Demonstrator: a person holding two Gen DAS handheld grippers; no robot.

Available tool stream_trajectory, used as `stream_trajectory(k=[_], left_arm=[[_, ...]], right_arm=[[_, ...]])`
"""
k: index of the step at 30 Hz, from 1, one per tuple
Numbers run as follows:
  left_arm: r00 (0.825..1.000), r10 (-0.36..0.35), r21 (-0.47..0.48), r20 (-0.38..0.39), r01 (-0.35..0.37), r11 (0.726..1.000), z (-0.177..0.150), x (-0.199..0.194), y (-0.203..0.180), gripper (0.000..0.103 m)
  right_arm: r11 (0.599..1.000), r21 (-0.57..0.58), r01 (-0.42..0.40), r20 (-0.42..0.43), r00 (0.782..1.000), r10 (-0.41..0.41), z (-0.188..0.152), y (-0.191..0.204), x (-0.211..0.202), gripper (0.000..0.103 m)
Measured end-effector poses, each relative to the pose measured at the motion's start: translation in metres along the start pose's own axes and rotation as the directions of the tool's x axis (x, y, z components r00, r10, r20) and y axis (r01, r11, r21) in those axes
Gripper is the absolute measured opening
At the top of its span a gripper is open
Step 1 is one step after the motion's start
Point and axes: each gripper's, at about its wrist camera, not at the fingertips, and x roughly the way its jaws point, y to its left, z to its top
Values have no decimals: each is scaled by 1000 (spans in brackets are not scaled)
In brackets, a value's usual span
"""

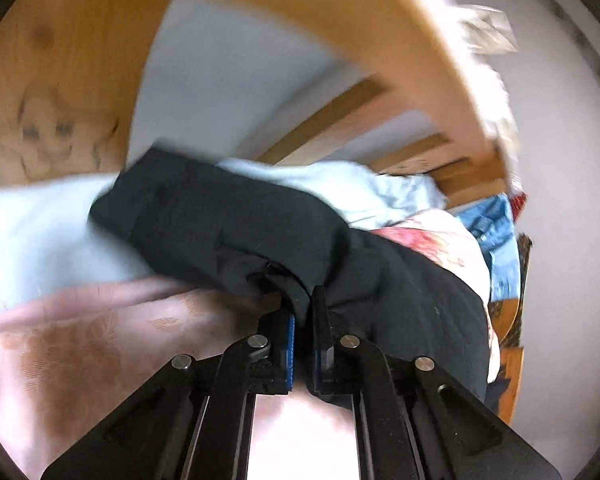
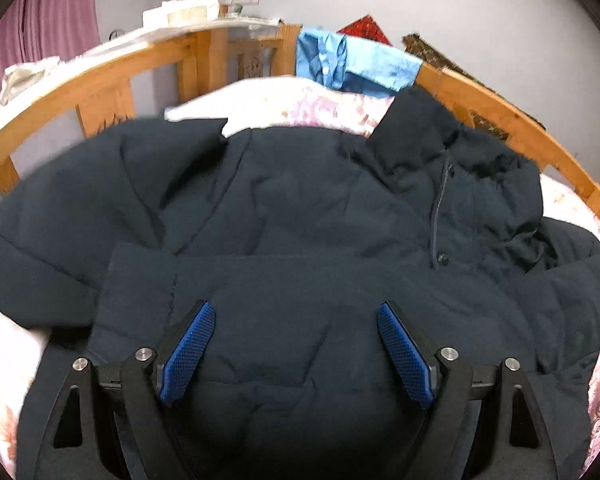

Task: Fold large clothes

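Observation:
A large dark navy padded jacket [image 2: 300,216] lies spread over the bed, its collar and zip toward the upper right. My right gripper [image 2: 296,320] hovers over the jacket's lower part, jaws wide open, blue pads [image 2: 188,352] apart with only flat fabric below them. In the left wrist view the same dark jacket [image 1: 228,220] runs across the frame. My left gripper [image 1: 303,300] is shut on a pinched fold of its edge, the cloth squeezed between the blue pads [image 1: 290,344].
A pink bedspread [image 1: 80,340] lies under the jacket. A wooden bed rail [image 2: 100,76] curves round the far side. A blue shirt [image 2: 352,64] hangs over the rail, beside a floral pillow [image 2: 300,108]. A pale blue cloth [image 1: 340,188] lies behind the jacket. Pink curtain [image 2: 48,12] at left.

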Motion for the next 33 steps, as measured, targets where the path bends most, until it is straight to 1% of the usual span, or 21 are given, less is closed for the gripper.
stream_trajectory(k=[2,4,6,8,12,13,14,15,16,18,19,21,22,23,24,26,27,28,30,32,33], left_arm=[[999,-19,73,37,16,997,-8,-14,-21,4],[996,-41,150,80,29,988,-15,-30,-44,4],[989,-73,240,128,40,970,-24,-47,-69,4],[981,-119,328,155,62,943,-32,-63,-97,4],[964,-204,494,171,95,864,-53,-84,-157,4],[957,-237,547,168,109,830,-63,-91,-176,4],[953,-257,581,162,118,806,-71,-96,-188,4],[947,-283,620,151,132,773,-81,-101,-202,4],[941,-317,670,121,159,725,-96,-108,-220,4],[933,-355,730,60,202,653,-119,-108,-250,4],[927,-375,768,0,240,593,-140,-110,-266,3],[919,-388,809,-74,283,516,-171,-113,-283,4],[915,-381,835,-130,308,455,-196,-111,-294,4],[915,-371,848,-160,319,422,-212,-110,-299,4],[910,-359,859,-209,346,378,-236,-106,-304,4],[900,-325,862,-291,394,320,-271,-94,-307,7],[891,-299,856,-340,425,294,-287,-86,-308,15],[879,-264,845,-397,462,268,-305,-78,-308,31],[854,-222,823,-470,515,241,-338,-61,-299,50],[834,-183,807,-521,551,214,-363,-48,-291,52],[815,-143,790,-561,579,200,-377,-38,-286,53]], right_arm=[[1000,-15,-8,-24,1000,8,-2,1,10,90],[999,20,-43,-5,999,43,-1,-6,3,90],[996,51,-69,18,998,68,-2,-15,-7,90],[993,79,-84,32,996,82,-5,-27,-18,90],[989,122,-87,69,995,79,-13,-62,-41,90],[988,130,-88,71,994,79,-14,-69,-44,90],[986,144,-86,78,994,75,-17,-81,-49,90],[985,155,-83,85,994,70,-19,-90,-53,90],[981,177,-74,94,994,58,-22,-103,-59,90],[972,227,-55,110,993,30,-31,-131,-70,90],[966,255,-45,115,993,15,-37,-146,-76,90],[950,311,-17,115,993,-20,-51,-180,-87,90],[943,334,-3,111,993,-36,-58,-195,-91,90],[934,356,12,108,993,-54,-64,-210,-95,90],[926,378,25,104,992,-70,-70,-226,-99,90],[908,417,46,96,991,-94,-82,-248,-105,90],[895,442,55,92,990,-106,-90,-261,-109,90],[881,469,62,88,989,-117,-98,-275,-113,90],[860,506,70,83,988,-129,-111,-294,-119,90],[837,543,62,80,989,-125,-124,-311,-123,90],[819,572,45,80,991,-111,-131,-320,-124,90]])
